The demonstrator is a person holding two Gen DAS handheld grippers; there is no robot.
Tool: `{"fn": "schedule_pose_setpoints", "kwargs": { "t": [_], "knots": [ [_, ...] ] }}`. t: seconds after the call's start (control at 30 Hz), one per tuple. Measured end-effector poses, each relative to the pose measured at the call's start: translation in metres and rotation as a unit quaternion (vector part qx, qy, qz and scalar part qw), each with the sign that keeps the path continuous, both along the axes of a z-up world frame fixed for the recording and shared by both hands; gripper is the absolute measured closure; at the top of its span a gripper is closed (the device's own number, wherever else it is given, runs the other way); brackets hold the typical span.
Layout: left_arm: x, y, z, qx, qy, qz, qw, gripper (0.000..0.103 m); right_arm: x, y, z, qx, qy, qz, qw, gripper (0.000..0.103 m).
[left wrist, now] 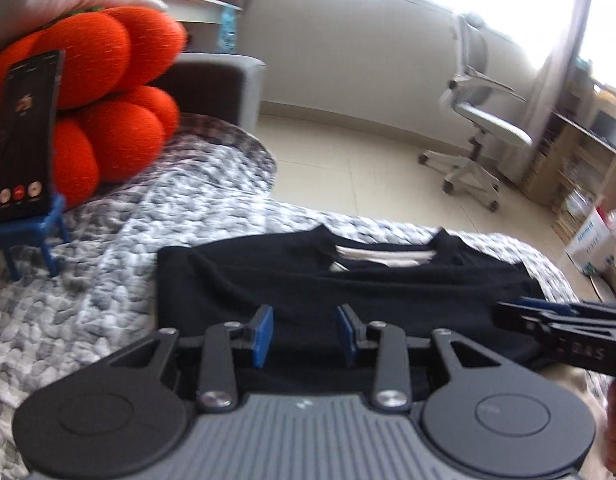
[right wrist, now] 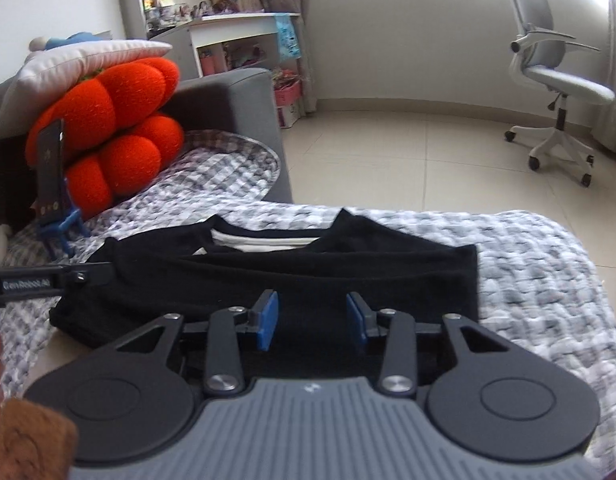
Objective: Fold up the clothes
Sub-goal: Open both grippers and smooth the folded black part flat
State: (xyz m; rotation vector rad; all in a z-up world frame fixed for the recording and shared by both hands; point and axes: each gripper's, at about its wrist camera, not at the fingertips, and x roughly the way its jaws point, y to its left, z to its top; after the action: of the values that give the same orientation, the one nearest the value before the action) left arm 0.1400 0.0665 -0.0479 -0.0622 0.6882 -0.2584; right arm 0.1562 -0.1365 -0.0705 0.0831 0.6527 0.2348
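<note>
The left claw [left wrist: 304,334] hangs with its blue pads partly apart and nothing between them, only the dark cloth of the black T-shirt [left wrist: 347,284] showing through the gap beneath. The right claw [right wrist: 311,320] is much the same, its pads parted about as far and gripping nothing, poised over the near hem of the same shirt. The T-shirt lies folded into a flat band across the grey-and-white checked blanket [right wrist: 527,280] on the bed, its neckline turned away from both claws and a white inner lining showing at the collar. Each claw pokes into the other's view from the side, over an end of the shirt. Beyond the shirt's left end a phone [left wrist: 24,136] stands propped in a small blue chair-shaped stand [left wrist: 48,236], leaning against an orange plush pumpkin cushion [right wrist: 124,120] with a pale pillow [right wrist: 76,64] above it. Farther off, across the tiled floor [right wrist: 407,152], a white office chair [right wrist: 555,80] stands by the bright window.
</note>
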Motion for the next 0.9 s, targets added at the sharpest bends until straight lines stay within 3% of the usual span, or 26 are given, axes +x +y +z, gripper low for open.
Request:
{"fn": "schedule_pose_setpoints", "kwargs": {
  "t": [0.17,0.27,0.43,0.5,0.63,0.8,0.9],
  "knots": [
    [-0.009,-0.037,-0.018,0.062,0.027,-0.094,0.9932,0.067,0.003,0.030,-0.023,-0.006,0.037,0.041,0.998,0.061],
    [-0.016,-0.044,-0.023,0.103,0.030,-0.131,0.9856,0.067,-0.004,0.034,-0.025,-0.044,0.041,0.059,0.996,0.061],
    [-0.024,-0.034,-0.017,0.105,0.061,-0.166,0.9786,0.067,-0.015,0.027,-0.018,-0.055,0.062,0.074,0.994,0.061],
    [-0.028,-0.028,-0.010,0.103,0.046,-0.165,0.9798,0.067,-0.019,0.024,-0.012,-0.053,0.055,0.070,0.995,0.062],
    [-0.025,-0.013,0.005,0.056,0.011,-0.132,0.9896,0.066,-0.018,0.011,-0.008,-0.046,0.022,0.031,0.998,0.061],
    [-0.008,-0.011,-0.017,0.107,0.081,-0.103,0.9855,0.066,-0.007,-0.009,-0.019,-0.080,0.052,-0.021,0.995,0.061],
    [-0.013,-0.007,-0.009,0.106,0.088,-0.098,0.9856,0.066,-0.007,-0.020,-0.014,-0.068,0.071,-0.031,0.995,0.061]
  ]
}}
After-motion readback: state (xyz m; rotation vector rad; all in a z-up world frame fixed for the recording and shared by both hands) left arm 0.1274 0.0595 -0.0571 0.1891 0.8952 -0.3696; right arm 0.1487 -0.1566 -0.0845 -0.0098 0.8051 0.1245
